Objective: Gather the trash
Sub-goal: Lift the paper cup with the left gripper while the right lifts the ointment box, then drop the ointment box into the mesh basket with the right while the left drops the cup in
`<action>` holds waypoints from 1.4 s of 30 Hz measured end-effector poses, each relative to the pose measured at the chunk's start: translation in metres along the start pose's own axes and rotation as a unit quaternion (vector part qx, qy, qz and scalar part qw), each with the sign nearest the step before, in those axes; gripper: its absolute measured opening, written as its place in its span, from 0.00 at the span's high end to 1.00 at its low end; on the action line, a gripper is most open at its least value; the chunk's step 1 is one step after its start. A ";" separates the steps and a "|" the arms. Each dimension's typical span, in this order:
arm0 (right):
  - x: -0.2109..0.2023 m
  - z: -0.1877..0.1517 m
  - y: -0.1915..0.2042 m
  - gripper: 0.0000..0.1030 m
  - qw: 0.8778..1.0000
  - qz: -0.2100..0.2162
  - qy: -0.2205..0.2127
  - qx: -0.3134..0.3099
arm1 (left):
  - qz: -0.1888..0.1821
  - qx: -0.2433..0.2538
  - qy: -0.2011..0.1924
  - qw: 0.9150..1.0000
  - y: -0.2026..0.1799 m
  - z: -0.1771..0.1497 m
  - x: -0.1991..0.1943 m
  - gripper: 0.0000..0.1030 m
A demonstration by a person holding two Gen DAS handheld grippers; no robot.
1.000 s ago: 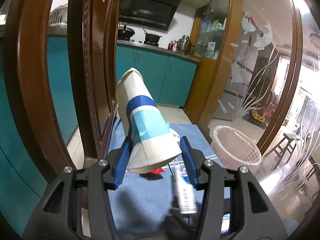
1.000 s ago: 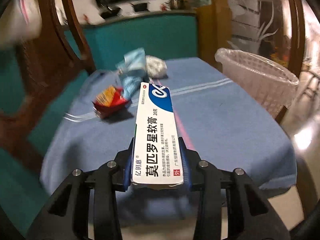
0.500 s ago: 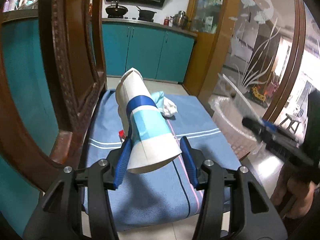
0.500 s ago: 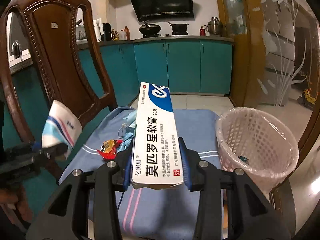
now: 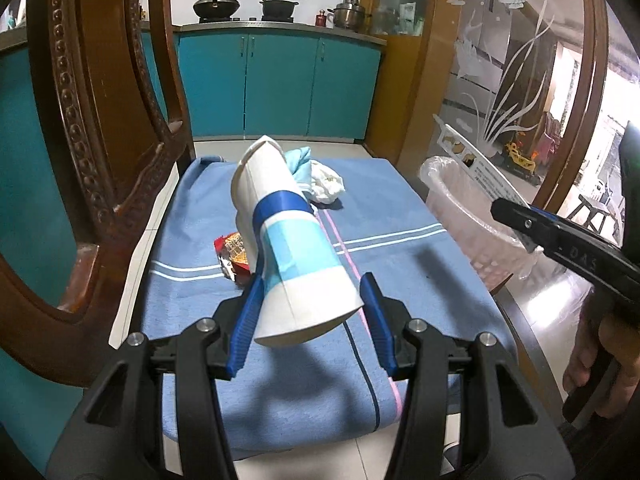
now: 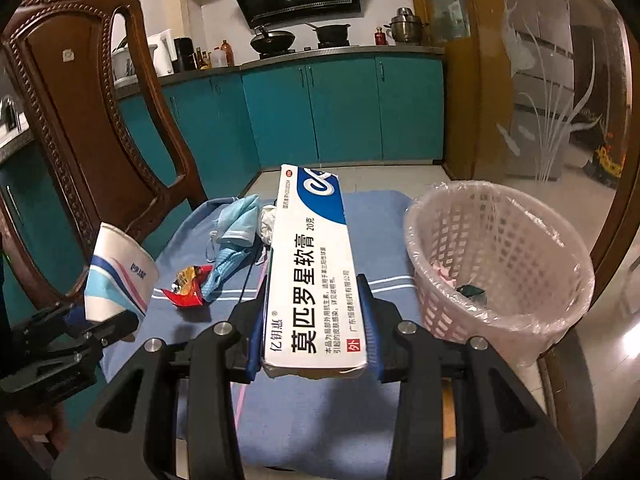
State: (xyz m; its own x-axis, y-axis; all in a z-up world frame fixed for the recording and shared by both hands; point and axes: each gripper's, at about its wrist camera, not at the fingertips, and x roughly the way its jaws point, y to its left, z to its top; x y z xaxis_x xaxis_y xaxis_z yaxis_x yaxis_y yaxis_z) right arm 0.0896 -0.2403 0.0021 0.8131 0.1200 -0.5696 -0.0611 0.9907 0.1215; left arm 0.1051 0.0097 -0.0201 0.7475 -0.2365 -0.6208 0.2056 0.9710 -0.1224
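My left gripper (image 5: 310, 312) is shut on a white paper cup (image 5: 288, 240) with blue bands, held tilted above a blue cloth (image 5: 400, 248). In the right wrist view the same cup (image 6: 120, 276) hangs at the left. My right gripper (image 6: 314, 320) is shut on a long white and blue ointment box (image 6: 312, 272), held beside a pink lattice bin (image 6: 500, 240) with a plastic liner. On the cloth lie a red snack wrapper (image 6: 186, 286), a blue face mask (image 6: 236, 240) and a crumpled tissue (image 5: 328, 186). The bin (image 5: 452, 200) stands at the cloth's right edge.
A carved wooden chair back (image 5: 100, 140) rises close on the left. Teal kitchen cabinets (image 5: 280, 84) stand behind, and an etched glass door (image 5: 500, 80) lies to the right. A person's hand (image 5: 600, 368) grips the right tool. Some scraps lie in the bin.
The left gripper has sunk and tipped down, so the whole cloth now shows under the cup. The right gripper has risen and drawn back, bringing the bin into view. Both grips are unchanged.
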 end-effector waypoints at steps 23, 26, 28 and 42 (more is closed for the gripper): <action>0.001 -0.005 0.006 0.61 1.000 0.000 0.005 -0.020 | 0.013 -0.022 -0.004 1.000 0.007 -0.003 -0.005 0.51; 0.001 -0.005 0.006 0.61 1.000 0.000 0.006 -0.021 | 0.014 -0.020 -0.004 1.000 0.007 -0.003 -0.005 0.51; 0.001 -0.005 0.005 0.61 1.000 0.000 0.006 -0.021 | 0.013 -0.021 -0.003 1.000 0.007 -0.003 -0.005 0.51; 0.004 0.026 -0.059 0.61 0.997 -0.060 -0.032 0.041 | 0.014 -0.022 -0.002 1.000 0.009 -0.003 -0.004 0.51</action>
State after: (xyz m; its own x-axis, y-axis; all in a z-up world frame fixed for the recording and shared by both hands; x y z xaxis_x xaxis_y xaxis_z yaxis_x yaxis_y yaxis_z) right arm 0.1117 -0.2998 0.0135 0.8467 -0.0052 -0.5320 0.0840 0.9887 0.1239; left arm 0.1025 0.0199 -0.0209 0.7544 -0.2100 -0.6220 0.1571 0.9777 -0.1395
